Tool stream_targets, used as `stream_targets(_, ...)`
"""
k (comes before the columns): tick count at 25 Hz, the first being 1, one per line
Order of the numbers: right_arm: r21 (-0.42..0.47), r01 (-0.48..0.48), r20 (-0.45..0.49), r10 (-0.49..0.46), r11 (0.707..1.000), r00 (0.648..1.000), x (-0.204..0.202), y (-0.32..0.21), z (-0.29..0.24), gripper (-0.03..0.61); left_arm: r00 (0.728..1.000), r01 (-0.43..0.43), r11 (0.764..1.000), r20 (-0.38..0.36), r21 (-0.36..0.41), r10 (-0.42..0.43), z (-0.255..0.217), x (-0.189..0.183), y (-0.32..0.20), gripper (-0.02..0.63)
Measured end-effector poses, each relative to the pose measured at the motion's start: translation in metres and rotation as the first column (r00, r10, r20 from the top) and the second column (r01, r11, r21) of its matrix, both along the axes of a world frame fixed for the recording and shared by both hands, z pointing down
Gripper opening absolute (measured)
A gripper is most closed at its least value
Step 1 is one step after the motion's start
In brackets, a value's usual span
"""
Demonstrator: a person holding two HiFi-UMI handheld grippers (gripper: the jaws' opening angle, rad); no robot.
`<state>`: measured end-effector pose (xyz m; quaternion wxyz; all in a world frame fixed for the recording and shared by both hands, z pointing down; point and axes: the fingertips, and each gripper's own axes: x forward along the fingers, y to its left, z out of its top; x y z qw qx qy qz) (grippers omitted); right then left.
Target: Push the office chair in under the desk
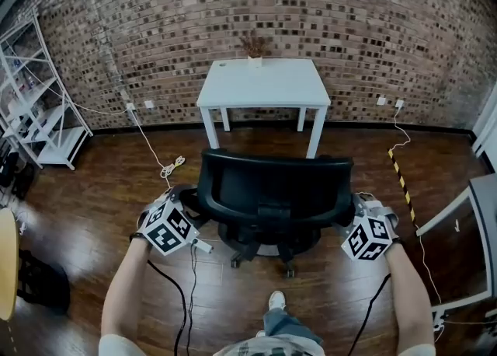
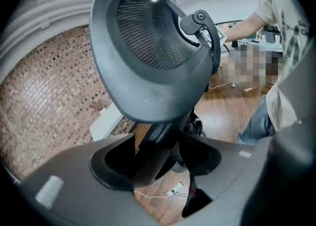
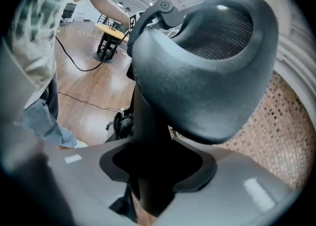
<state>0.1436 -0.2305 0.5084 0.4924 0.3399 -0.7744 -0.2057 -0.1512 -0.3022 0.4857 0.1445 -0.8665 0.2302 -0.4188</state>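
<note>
My left claw (image 2: 158,163) is clamped on a dark strut at the left edge of the office chair (image 1: 272,191). My right claw (image 3: 150,170) is closed on the matching strut at the opposite edge. The chair sits between the two claws, its black backrest towards me. Ahead of both claws, beyond the chair and apart from it, the white worktop (image 1: 264,86) stands against the brick wall (image 1: 349,20).

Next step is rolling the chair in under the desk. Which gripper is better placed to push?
Neither alone: left gripper and right gripper each clamp one side of the office chair, about level, with the desk straight ahead. Pushing with both should keep it straight.
</note>
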Motion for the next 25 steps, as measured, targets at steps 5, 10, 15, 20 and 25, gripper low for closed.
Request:
stream_targets(5, -0.003, 0.019, 0.013, -0.019, 1.000, 1.000, 0.011, -0.027, 0.000, 0.186, 1.000, 0.011, 1.000, 0.015, 0.004, -0.011, -0.002, 0.009, -0.021, 0.298)
stream_targets(10, -0.005, 0.033, 0.006, -0.033, 0.999, 0.999, 0.022, -0.061, 0.002, 0.186, 0.999, 0.036, 0.999, 0.017, -0.002, -0.036, 0.001, 0.019, -0.049, 0.298)
stream_targets(15, -0.002, 0.046, 0.006, -0.046, 0.999, 0.999, 0.033, -0.099, 0.001, 0.186, 0.999, 0.049, 0.999, 0.015, -0.001, -0.049, -0.002, 0.030, -0.082, 0.299)
stream_targets(20, 0.004, 0.069, -0.001, -0.069, 0.998, 0.998, 0.038, -0.136, 0.004, 0.184, 0.997, 0.077, 0.997, 0.018, -0.004, -0.077, 0.001, 0.032, -0.111, 0.298)
stream_targets(25, 0.017, 0.082, -0.004, -0.082, 0.996, 0.997, 0.043, -0.169, 0.000, 0.184, 0.996, 0.092, 0.996, 0.008, 0.001, -0.092, -0.003, 0.036, -0.140, 0.299)
